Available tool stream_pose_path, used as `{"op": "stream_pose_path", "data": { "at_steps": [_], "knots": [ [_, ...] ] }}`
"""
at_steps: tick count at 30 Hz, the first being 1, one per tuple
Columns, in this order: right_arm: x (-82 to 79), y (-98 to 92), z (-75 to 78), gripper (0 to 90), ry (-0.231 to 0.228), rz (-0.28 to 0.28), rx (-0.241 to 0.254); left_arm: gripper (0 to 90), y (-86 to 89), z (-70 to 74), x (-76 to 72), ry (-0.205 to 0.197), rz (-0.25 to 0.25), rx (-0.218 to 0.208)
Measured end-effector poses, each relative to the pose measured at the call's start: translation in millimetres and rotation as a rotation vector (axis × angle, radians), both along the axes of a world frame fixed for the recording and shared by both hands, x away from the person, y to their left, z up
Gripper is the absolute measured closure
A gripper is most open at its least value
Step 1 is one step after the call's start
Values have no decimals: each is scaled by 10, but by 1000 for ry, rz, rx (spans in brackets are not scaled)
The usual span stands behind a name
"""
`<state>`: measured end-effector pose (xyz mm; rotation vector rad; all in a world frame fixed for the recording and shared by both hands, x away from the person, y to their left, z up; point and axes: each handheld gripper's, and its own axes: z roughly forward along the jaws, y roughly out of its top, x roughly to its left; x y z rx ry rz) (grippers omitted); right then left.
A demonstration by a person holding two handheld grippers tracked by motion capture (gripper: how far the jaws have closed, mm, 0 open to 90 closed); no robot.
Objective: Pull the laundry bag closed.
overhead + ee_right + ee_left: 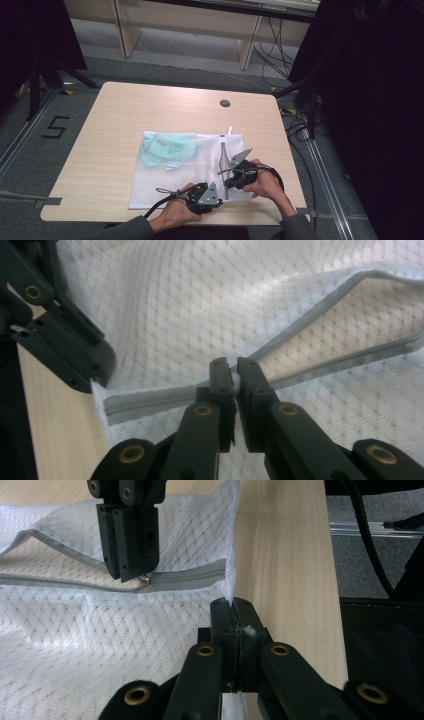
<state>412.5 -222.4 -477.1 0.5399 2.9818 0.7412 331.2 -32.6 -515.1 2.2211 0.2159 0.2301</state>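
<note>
The left gripper [232, 611] is closest to the person. Its jaws are pressed tight together on the corner edge of the white mesh bag [75, 645], and a bit of white cloth sticks out between them. Just past it, the right gripper [131, 565] comes down from above, and its jaws pinch the small metal zipper pull [145, 580] on the grey zipper [185, 580]. Beyond the pull the zipper is open, and its two grey sides spread apart.

In the right gripper view, the right gripper [231, 372] is nearly shut, with the pull too small to make out between its jaws. The zipper [145, 402] is closed on the near side and splits into a wide gap [345, 325] on the far side. The left gripper [75, 357] sits beside it at the bag's corner.

The high view shows things the gripper views do not. Both hands hold the grippers at the near right corner of the bag [165, 180], which lies flat on the wooden table [125, 110]. Farther into the bag, away from both grippers, lies a pale green cloth [167, 150] with a small label [176, 148] on it, too small to read. On the floor left of the table, a big number 5 [56, 127] is marked in dark tape
</note>
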Motion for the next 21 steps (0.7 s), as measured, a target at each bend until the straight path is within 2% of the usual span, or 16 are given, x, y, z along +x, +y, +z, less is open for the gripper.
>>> {"op": "stream_pose_path", "data": {
  "at_steps": [2,3,4,9,14,16,17,18,19,21],
  "knots": [
    [-3,5,5,866,24,-11,-5,890,4,7,5,3,-2,5],
    [23,2,-1,867,1,9,0,890,3,3,6,4,-1,3],
    [27,5,-1,867,-2,9,0,890,4,0,5,3,0,2],
    [36,9,5,867,11,1,-8,890,4,7,10,-12,-15,8],
    [61,8,4,867,-3,1,-9,890,3,2,5,10,-7,3],
    [68,10,2,867,-3,6,-6,889,17,11,16,6,-12,19],
    [67,12,3,867,2,3,-7,890,12,9,9,15,-8,4],
    [49,19,4,866,32,-11,-8,889,13,11,9,15,-8,4],
    [61,17,5,867,15,-4,-10,890,12,10,8,17,-7,2],
    [71,15,3,867,11,-2,-8,889,15,11,5,17,-6,3]
  ]
}}
